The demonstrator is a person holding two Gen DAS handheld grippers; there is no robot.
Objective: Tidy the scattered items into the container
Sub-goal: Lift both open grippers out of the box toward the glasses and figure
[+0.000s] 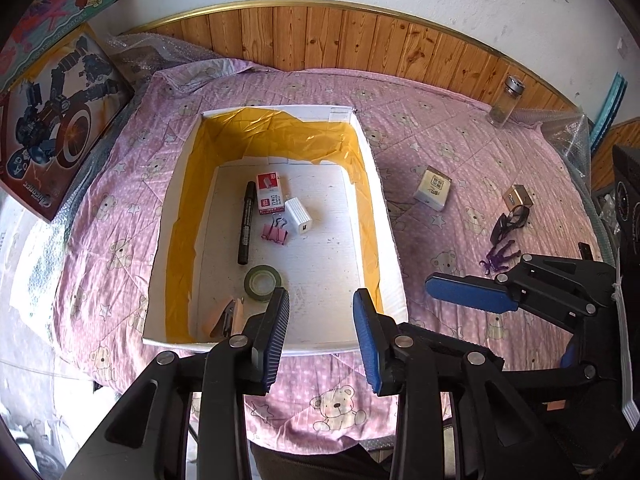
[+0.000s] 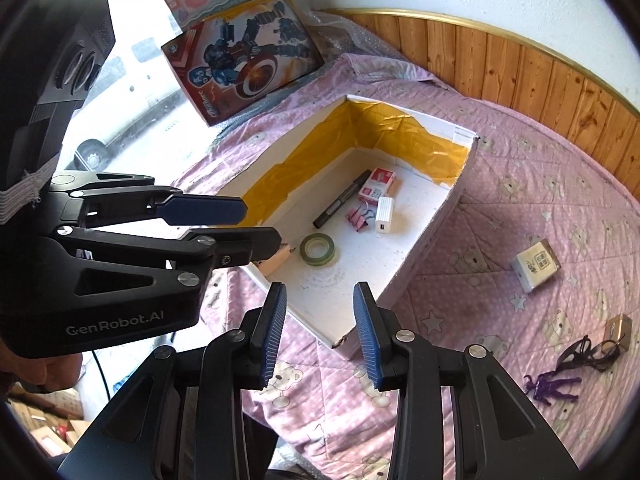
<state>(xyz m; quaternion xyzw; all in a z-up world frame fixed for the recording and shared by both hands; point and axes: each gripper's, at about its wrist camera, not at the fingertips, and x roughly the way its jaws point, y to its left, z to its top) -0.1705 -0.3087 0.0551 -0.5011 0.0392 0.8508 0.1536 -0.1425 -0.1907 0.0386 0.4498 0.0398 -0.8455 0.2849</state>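
A white box [image 1: 387, 216] lined with yellow tape lies on the pink bedspread. Inside are a black marker [image 1: 245, 228], a staples box [image 1: 270, 192], a white charger [image 1: 298, 216], a pink binder clip [image 1: 276, 233], a green tape roll [image 1: 262, 278] and a peach stapler [image 1: 233, 315]. My left gripper [image 1: 320, 312] hovers open and empty over the box's near end. My right gripper [image 2: 320, 308] is open and empty above the box's near corner [image 2: 340, 342]. On the bedspread to the right lie a small white box [image 2: 534, 266], a gold box [image 2: 618, 330], black glasses [image 2: 588, 354] and a purple figure [image 2: 550, 386].
A glass jar [image 1: 506, 100] stands at the far right by the wooden headboard [image 1: 360, 36]. Toy boxes [image 1: 56, 120] lean at the left. In the right wrist view the left gripper [image 2: 260, 226] reaches over the container's left wall. Bubble wrap [image 1: 568, 132] lies at the bed's right edge.
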